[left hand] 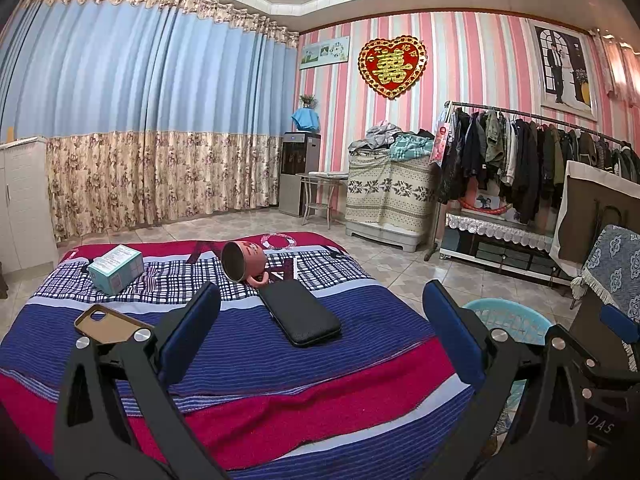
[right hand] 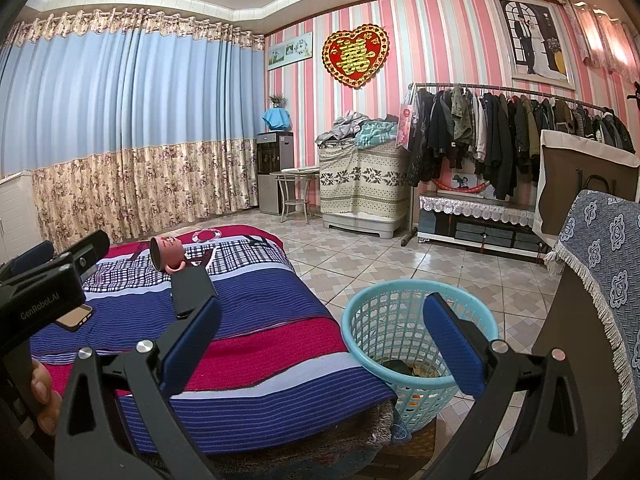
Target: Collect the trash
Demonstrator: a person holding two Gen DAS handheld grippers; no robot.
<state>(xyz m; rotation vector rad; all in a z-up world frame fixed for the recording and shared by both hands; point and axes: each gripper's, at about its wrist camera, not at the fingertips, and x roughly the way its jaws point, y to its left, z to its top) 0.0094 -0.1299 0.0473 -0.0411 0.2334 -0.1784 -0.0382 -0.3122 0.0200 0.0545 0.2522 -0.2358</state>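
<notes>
— Striped blue, red and white cloth covers the bed (left hand: 248, 360), yes? What sits on it?

— By size: a black case (left hand: 300, 312) near the middle, a pale teal box (left hand: 116, 268) toward the far left corner, a pink mug (left hand: 244, 266) lying on its side just beyond the case, and a tan phone case (left hand: 106, 322) at the left edge.

— And the trash basket?

— Turquoise plastic basket (right hand: 376, 320) on the tiled floor, just beside the bed's near right corner. Some dark and brownish scraps lie in its bottom; I cannot tell what they are.

— The tools?

— Left tool (left hand: 320, 332) hangs over the bed's near part, jaws spread wide, holding nothing. Right tool (right hand: 322, 340) hangs above the bed's right edge and the basket, jaws likewise apart and empty.
</notes>
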